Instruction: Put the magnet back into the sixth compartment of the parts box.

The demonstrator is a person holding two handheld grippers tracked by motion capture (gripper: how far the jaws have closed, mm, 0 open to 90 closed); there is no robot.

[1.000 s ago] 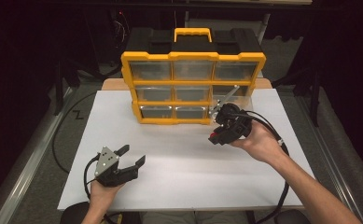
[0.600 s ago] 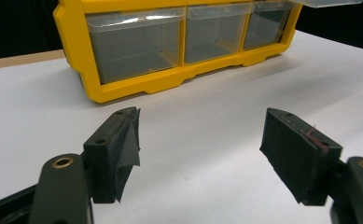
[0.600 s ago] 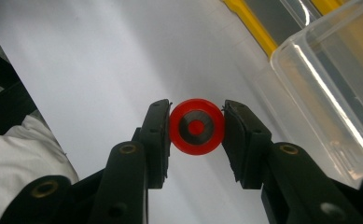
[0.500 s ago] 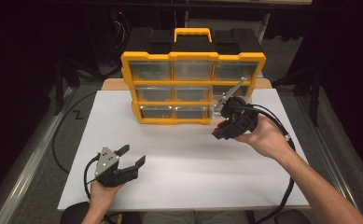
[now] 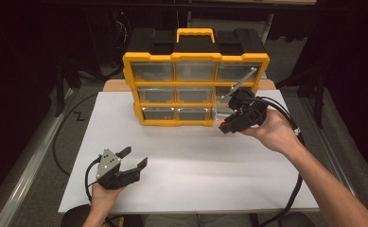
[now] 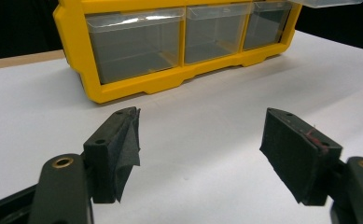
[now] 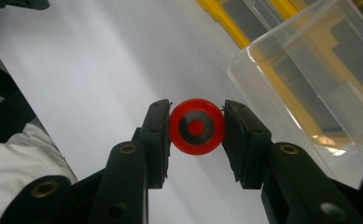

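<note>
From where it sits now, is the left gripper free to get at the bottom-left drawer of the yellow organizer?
Probably yes. The left gripper is open and holds nothing, and bare white table lies between it and the bottom-left drawer. The right gripper, gripping a red disc, works at the organizer's other end.

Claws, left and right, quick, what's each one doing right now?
Left claw: open, nothing between its pads, low over the white table.
Right claw: shut on a red round piece, beside the clear drawer.

Organizer (image 5: 196, 90) at table's (image 5: 186, 156) far edge. Drawer (image 7: 310, 70) pulled out at lower right. Right gripper (image 7: 197, 127) just before it, disc (image 7: 197, 126) between pads. Left gripper (image 5: 134, 158) near-left, well apart.
</note>
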